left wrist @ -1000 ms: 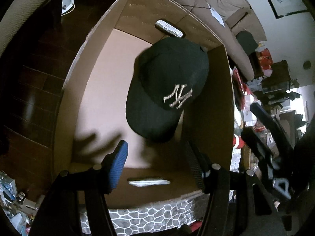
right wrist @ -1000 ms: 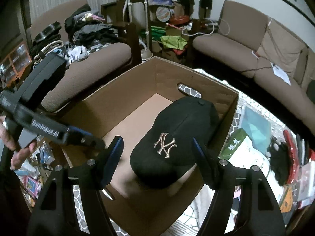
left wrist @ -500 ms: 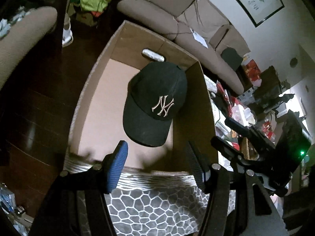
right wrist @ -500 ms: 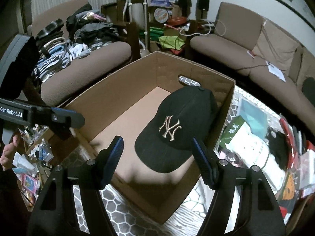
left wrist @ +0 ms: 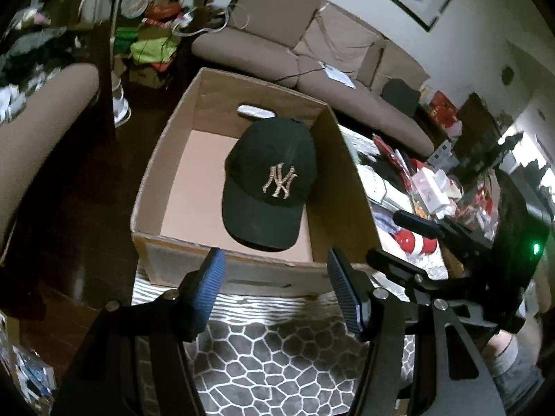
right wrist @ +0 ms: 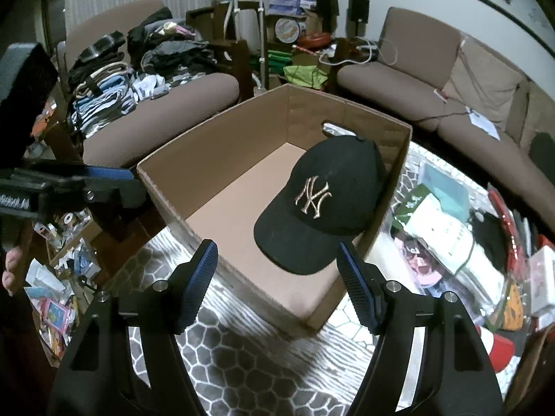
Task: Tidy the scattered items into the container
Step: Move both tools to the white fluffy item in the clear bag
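step: black fabric baseball cap (left wrist: 270, 183) lies inside the brown cardboard box (left wrist: 350, 187)
left tool (left wrist: 274, 287): spread, empty
right tool (right wrist: 277, 280): spread, empty
next: likely fetch another scattered item

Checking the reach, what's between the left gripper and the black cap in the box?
In the left wrist view, only the cardboard box's near wall and some bare floor separate the left gripper from the cap.

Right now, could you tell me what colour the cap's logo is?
Gold on the black cap, clearest in the left wrist view.

Gold "NY" logo on black cap (left wrist: 270, 183) front, other print unreadable
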Demonstrator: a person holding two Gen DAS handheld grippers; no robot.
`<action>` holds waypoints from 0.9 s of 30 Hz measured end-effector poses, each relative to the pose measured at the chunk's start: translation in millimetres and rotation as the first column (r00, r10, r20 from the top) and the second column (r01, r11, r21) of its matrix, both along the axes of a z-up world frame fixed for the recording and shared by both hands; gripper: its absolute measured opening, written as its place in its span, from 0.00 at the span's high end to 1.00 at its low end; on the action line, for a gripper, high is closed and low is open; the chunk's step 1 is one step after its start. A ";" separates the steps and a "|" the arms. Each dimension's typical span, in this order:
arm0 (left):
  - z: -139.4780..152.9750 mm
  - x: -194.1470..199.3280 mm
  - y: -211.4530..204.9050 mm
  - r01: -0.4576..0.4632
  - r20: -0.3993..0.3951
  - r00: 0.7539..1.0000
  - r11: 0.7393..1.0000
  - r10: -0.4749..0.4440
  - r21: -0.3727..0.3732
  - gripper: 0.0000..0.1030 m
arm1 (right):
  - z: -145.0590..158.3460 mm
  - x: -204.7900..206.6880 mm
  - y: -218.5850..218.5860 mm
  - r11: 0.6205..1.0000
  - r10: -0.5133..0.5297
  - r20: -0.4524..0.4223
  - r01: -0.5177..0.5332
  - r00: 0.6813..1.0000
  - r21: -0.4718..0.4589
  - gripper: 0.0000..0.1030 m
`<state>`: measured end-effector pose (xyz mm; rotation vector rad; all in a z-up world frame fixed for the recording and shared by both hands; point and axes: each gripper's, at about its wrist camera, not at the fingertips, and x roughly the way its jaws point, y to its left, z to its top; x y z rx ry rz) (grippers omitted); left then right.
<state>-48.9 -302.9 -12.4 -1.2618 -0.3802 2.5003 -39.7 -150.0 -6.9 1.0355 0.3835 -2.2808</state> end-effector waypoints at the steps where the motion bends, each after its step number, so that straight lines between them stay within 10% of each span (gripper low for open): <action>1: 0.9 3.6 7.8 0.007 -0.017 1.000 1.000 -0.007 -0.010 0.40 | 0.2 2.9 3.3 1.000 -0.001 -0.001 0.001 1.000 -0.002 0.34; 8: 0.9 43.0 72.7 0.131 -0.101 0.986 0.990 -0.136 -0.054 0.40 | -1.1 35.8 69.0 1.000 -0.010 -0.004 0.010 1.000 -0.004 0.34; 13: -19.3 51.4 135.1 0.228 -0.004 0.974 0.973 -0.228 0.028 0.40 | -9.8 47.1 155.7 0.995 -0.100 0.009 0.100 0.995 -0.014 0.34; 27: -104.5 3.4 258.4 0.142 0.162 0.972 0.974 -0.171 0.174 0.38 | -60.1 26.7 298.9 0.949 -0.297 0.071 0.303 0.952 -0.091 0.34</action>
